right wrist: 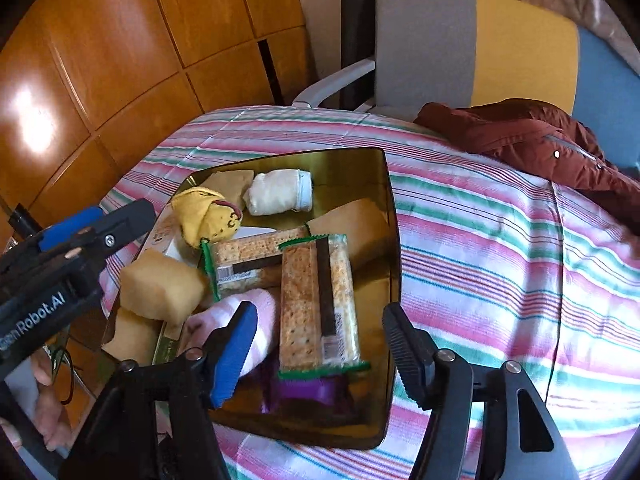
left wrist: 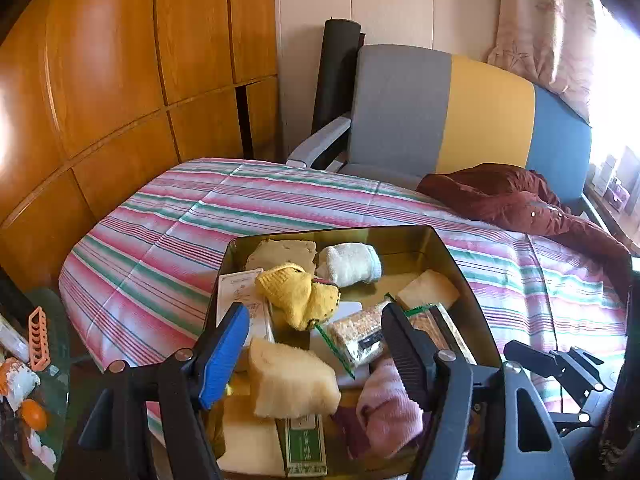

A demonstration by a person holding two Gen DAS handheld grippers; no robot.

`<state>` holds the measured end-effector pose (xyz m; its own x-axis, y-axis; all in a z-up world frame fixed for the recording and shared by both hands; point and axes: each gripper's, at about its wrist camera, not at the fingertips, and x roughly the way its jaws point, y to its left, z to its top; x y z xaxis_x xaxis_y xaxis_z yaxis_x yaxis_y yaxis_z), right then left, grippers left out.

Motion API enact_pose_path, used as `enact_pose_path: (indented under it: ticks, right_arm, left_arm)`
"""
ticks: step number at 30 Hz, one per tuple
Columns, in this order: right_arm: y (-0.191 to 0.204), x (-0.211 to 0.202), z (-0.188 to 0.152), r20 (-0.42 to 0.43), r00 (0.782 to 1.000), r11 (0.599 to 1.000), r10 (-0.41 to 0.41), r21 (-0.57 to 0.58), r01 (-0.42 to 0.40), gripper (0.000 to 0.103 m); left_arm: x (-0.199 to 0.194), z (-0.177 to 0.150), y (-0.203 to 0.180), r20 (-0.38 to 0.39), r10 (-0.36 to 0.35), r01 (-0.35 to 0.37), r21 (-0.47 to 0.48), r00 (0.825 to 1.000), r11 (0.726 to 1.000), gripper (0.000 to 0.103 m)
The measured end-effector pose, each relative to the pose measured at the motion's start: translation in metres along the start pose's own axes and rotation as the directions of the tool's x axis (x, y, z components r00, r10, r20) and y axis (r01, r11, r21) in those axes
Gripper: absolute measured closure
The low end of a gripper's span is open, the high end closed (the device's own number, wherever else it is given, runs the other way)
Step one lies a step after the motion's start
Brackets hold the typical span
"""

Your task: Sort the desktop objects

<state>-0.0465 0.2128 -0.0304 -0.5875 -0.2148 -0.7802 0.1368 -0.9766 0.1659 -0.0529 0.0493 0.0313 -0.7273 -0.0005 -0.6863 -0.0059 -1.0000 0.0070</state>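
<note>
Your sorting looks nearly done: the gold tray on the striped worktop already holds socks, sponges and cracker packs, and no loose item shows on the cloth. Your left hand-held gripper stands spread, gripping nothing, a yellow sponge just below its fingers. Your right hand-held gripper is spread too, over a cracker pack.

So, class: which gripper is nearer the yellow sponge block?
Left. The left gripper hangs right over the yellow sponge block; the right gripper sits farther off, over the crackers.
</note>
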Motion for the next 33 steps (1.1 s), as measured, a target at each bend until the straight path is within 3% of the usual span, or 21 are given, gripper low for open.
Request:
enact_pose_path:
  ticks: [11, 17, 27, 33]
  right_arm:
    - [0.009, -0.016, -0.022, 0.036, 0.999, 0.999, -0.039, -0.006, 0.039, 0.035]
    - [0.016, -0.023, -0.028, 0.052, 0.998, 0.999, -0.047, -0.019, 0.048, 0.033]
    - [0.030, -0.032, -0.033, 0.090, 0.993, 0.995, -0.076, -0.059, 0.081, 0.030]
    - [0.032, -0.035, -0.033, 0.105, 0.990, 0.993, -0.093, -0.063, 0.100, 0.028]
  left_arm:
    - [-0.026, -0.006, 0.004, 0.011, 0.027, -0.027, -0.026, 1.000, 0.999, 0.033]
    - [-0.038, -0.010, 0.003, 0.036, 0.076, -0.076, -0.006, 0.996, 0.997, 0.033]
    - [-0.049, -0.013, 0.006, 0.056, 0.076, -0.076, -0.015, 0.996, 0.997, 0.033]
    - [-0.051, -0.015, 0.011, 0.068, 0.070, -0.068, -0.029, 0.995, 0.997, 0.040]
